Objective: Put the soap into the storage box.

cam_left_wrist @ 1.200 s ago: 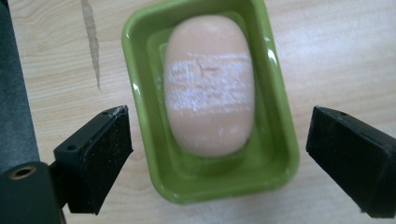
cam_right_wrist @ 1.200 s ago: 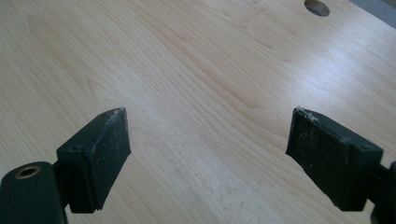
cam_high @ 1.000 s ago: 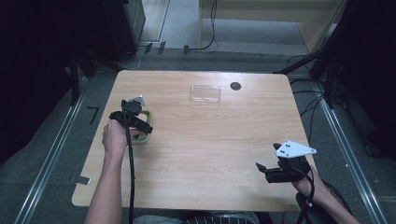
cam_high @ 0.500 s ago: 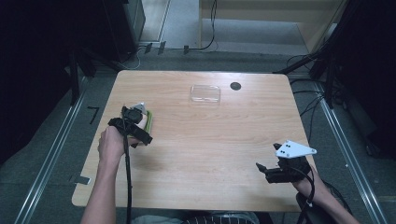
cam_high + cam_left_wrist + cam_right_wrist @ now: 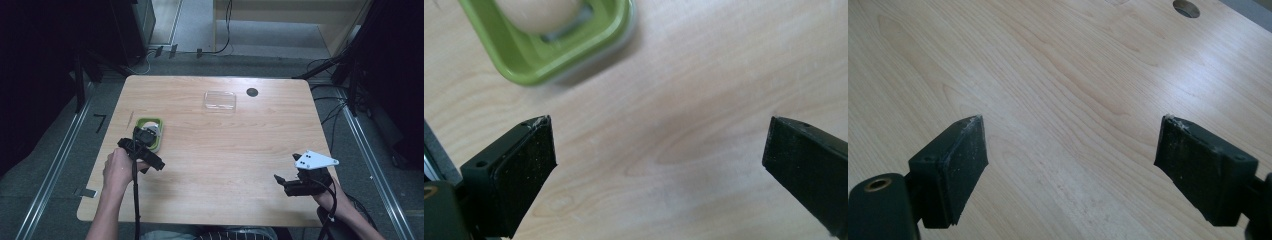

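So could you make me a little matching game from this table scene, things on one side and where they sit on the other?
Things:
1. green-rimmed holder with a pale egg-like thing in it
2. clear plastic tray
3. round dark hole in the table
4. right gripper

Places:
A. far side of the table, near the middle
B. near right corner, jaws open over bare wood
C. left side, just beyond the left gripper
D. far side, just right of the clear tray

Pairs: 1-C, 2-A, 3-D, 4-B
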{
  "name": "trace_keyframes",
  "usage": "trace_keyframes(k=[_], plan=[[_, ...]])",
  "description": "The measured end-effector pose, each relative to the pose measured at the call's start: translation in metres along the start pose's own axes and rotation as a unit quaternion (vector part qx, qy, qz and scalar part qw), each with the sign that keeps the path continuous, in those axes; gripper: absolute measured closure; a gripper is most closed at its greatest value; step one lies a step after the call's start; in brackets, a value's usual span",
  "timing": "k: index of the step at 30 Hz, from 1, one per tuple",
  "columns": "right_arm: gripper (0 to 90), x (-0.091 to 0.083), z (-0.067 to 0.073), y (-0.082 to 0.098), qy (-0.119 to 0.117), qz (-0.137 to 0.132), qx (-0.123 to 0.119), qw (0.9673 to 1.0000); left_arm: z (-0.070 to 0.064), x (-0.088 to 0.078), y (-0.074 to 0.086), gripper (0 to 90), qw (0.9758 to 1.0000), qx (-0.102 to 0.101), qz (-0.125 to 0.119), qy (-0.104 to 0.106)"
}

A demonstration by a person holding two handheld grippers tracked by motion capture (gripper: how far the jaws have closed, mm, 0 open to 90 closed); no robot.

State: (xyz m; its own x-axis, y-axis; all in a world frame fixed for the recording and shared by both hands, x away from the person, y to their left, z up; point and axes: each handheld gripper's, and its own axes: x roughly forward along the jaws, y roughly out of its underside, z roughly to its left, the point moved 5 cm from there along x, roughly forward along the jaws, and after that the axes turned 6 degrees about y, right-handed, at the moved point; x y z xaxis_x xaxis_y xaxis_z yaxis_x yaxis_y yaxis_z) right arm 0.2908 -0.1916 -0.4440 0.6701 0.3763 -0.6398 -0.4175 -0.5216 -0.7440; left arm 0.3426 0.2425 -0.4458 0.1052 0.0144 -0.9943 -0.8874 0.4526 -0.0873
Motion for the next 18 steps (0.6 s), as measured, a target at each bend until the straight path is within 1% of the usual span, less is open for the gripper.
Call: trace_keyframes(k=[5, 6, 7, 9, 11, 15, 16, 17, 18], plan=[[13.4, 0.001, 0.0, 0.0, -0.001, 0.0, -0.002, 1.0, -0.007, 0.006, 0.013, 0.9, 0.9998, 0.01, 0.016, 0.005], [13.4, 0.001, 0.0, 0.0, 0.0, -0.001, -0.001, 1.0, -0.008, 0.006, 0.015, 0.9, 0.9998, 0.012, 0.016, 0.005], [13.4, 0.0, 0.0, 0.0, 0.0, 0.0, 0.0, 1.0, -0.009, 0.007, 0.018, 0.9, 0.9998, 0.01, 0.016, 0.01], [13.4, 0.001, 0.0, 0.0, -0.001, 0.0, -0.002, 1.0, -0.011, 0.009, 0.02, 0.9, 0.9998, 0.013, 0.016, 0.009], [13.4, 0.001, 0.0, 0.0, -0.001, 0.0, -0.002, 1.0, -0.014, 0.013, 0.025, 0.9, 0.9998, 0.014, 0.01, 0.011], [13.4, 0.0, -0.001, 0.0, 0.0, 0.0, 0.001, 1.0, -0.016, 0.022, 0.029, 0.9, 0.9998, 0.008, 0.004, 0.017], [13.4, 0.0, -0.001, 0.0, 0.001, -0.001, 0.003, 1.0, -0.016, 0.022, 0.029, 0.9, 0.9998, 0.008, 0.004, 0.017], [13.4, 0.0, -0.001, 0.0, 0.0, -0.002, 0.004, 1.0, -0.018, 0.028, 0.03, 0.9, 0.9998, 0.011, 0.004, 0.018], [13.4, 0.0, -0.001, 0.0, 0.0, -0.002, 0.006, 1.0, -0.018, 0.028, 0.03, 0.9, 0.9998, 0.011, 0.004, 0.018]])
